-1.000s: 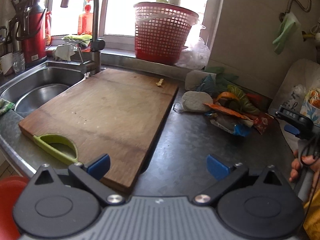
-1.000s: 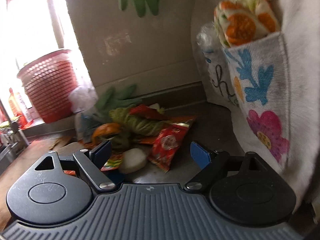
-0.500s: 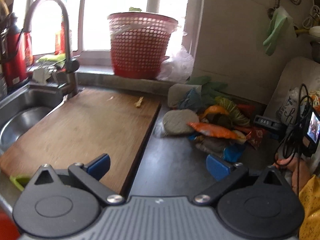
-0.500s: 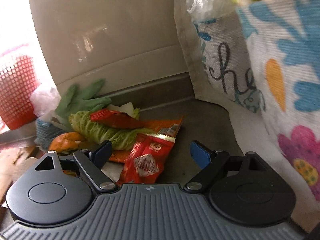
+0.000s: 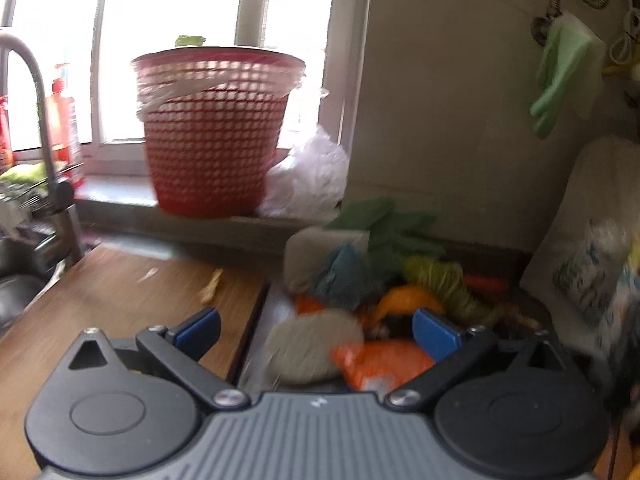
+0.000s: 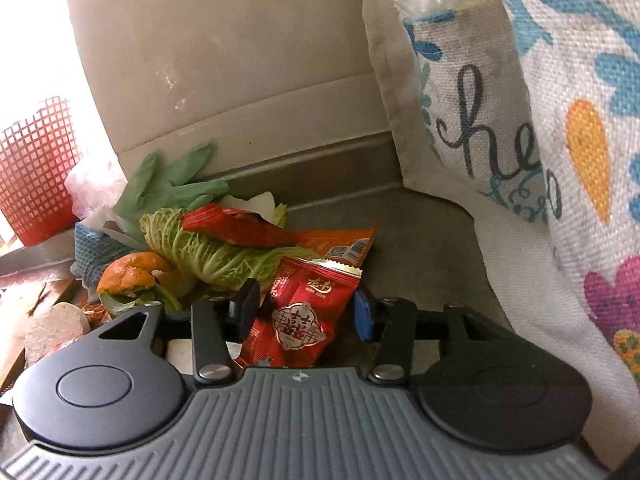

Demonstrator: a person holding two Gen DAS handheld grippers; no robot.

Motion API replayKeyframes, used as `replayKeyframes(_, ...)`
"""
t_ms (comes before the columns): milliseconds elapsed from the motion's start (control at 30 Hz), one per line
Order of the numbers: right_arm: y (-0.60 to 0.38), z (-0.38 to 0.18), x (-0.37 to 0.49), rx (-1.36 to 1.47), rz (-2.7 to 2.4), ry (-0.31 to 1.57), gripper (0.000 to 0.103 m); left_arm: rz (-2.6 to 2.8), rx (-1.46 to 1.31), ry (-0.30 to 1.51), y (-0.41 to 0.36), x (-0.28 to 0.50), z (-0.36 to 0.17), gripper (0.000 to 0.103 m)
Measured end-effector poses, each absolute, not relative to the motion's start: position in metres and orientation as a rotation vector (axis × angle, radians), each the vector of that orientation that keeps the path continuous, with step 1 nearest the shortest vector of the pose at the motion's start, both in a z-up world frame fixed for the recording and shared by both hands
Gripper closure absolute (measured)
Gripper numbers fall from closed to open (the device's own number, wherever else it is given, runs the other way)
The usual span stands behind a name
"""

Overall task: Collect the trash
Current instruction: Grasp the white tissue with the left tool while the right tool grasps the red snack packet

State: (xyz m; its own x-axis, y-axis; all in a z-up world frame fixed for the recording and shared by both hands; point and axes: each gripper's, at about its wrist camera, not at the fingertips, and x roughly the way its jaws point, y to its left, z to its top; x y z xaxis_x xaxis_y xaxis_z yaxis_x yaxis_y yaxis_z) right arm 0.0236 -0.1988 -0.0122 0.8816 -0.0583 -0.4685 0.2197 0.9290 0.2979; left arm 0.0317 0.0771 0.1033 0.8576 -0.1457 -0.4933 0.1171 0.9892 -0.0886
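The right gripper point(image 6: 306, 310) is low over the steel counter point(image 6: 420, 240), and its jaws are closing around a red snack packet point(image 6: 308, 312). The packet lies between the two blue pads; the pads stand close at its two sides, but I cannot tell if they press on it already. This packet is at the near edge of a heap of trash in the corner of the counter. In the heap, behind the packet, lie a cabbage leaf point(image 6: 208, 252), a second red wrapper point(image 6: 236, 228) on top of the leaf, an orange peel point(image 6: 132, 274) to the left, and a green glove point(image 6: 172, 184) against the wall. A cloth bag with flowers point(image 6: 560, 160) stands just to the right of the heap. The left gripper point(image 5: 316, 330) has its jaws wide apart and nothing is between them. Its picture is blurred. Under and ahead of it are a pale flat lump point(image 5: 314, 350) and an orange wrapper point(image 5: 380, 362), which belong to the same heap. A wooden cutting board point(image 5: 120, 300) lies on the left of the heap, and a red basket point(image 5: 212, 136) stands on the window sill behind it.
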Motion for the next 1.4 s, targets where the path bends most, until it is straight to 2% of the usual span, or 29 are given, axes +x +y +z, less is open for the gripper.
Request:
replayKeyframes(267, -0.202, -0.012, 0.019, 0.372, -0.144, 0.463, 0.047, -0.174, -0.102, 0.513, 0.065, 0.134, 0.101, 0.002)
replayKeyframes(533, -0.202, -0.012, 0.017, 0.384, -0.144, 0.461, 0.047, -0.15, -0.124, 0.602, 0.062, 0.221, 0.068, 0.007)
replayKeyframes(600, -0.201, -0.012, 0.013, 0.387, -0.149, 0.459, 0.047, -0.132, -0.142, 0.638, 0.062, 0.238, 0.058, 0.02)
replayKeyframes(733, -0.2, -0.012, 0.008, 0.394, -0.158, 0.457, 0.047, -0.117, -0.133, 0.68, 0.059, 0.258, 0.04, 0.031)
replayKeyframes(767, -0.199, -0.012, 0.006, 0.395, -0.162, 0.456, 0.047, -0.118, -0.119, 0.692, 0.056, 0.261, 0.036, 0.039)
replayKeyframes(800, -0.199, -0.012, 0.006, 0.396, -0.162, 0.456, 0.047, -0.122, -0.105, 0.717, 0.054, 0.264, 0.032, 0.051)
replayKeyframes(833, -0.199, -0.012, 0.006, 0.397, -0.162, 0.456, 0.047, -0.122, -0.092, 0.746, 0.051, 0.266, 0.028, 0.055)
replayKeyframes(900, -0.199, -0.011, 0.003, 0.399, -0.168, 0.456, 0.047, -0.138, -0.055, 0.776, 0.045, 0.265, 0.022, 0.069)
replayKeyframes(1000, -0.199, -0.012, 0.006, 0.399, -0.165, 0.457, 0.047, -0.165, 0.049, 0.801, 0.031, 0.259, 0.019, 0.078)
replayKeyframes(1400, -0.198, -0.011, 0.005, 0.396, -0.167, 0.463, 0.047, -0.207, 0.167, 0.836, 0.016, 0.192, 0.018, 0.083)
